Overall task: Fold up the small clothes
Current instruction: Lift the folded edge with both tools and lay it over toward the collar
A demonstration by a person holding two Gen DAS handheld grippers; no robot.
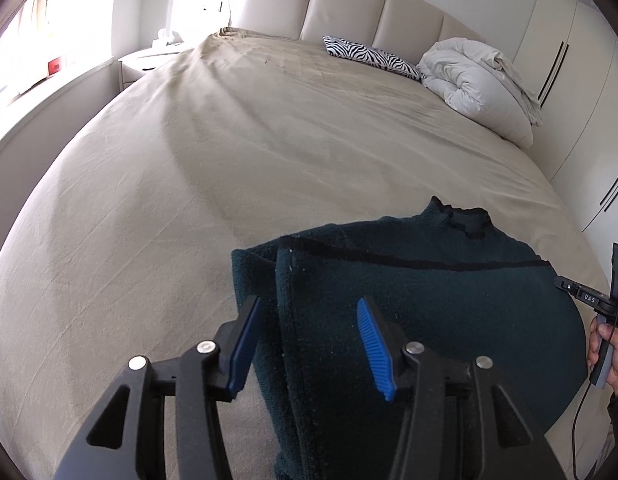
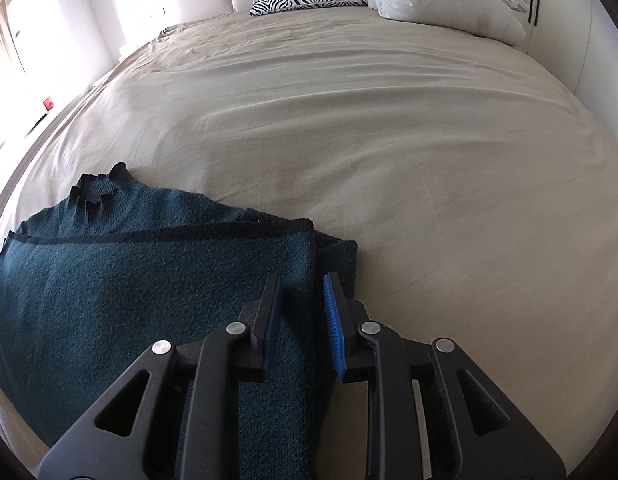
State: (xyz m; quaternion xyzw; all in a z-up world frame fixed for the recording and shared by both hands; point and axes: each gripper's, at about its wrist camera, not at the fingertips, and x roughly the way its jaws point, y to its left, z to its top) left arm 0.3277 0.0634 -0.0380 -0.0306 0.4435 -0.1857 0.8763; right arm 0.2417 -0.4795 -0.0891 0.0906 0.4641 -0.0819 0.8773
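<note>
A dark green sweater [image 1: 409, 300] is laid at the lower centre of the left wrist view, its lower part already doubled up toward the collar. The left gripper [image 1: 309, 344] is held spread over the folded left edge, nothing pinched; the right gripper [image 2: 301, 320] is parted narrowly astride the right edge, apparently released. A further fold is judged next, so fresh grips at the edges would be needed. The beige bedsheet [image 1: 229, 140] is seen wrinkled; a zebra pillow [image 1: 373, 56] and white duvet [image 1: 477, 80] are kept upper right.

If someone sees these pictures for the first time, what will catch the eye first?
The dark green sweater lies partly folded on the near side of the beige bed sheet. The left gripper and the right gripper hang open over its side edges. A zebra-print pillow lies by the headboard.
</note>
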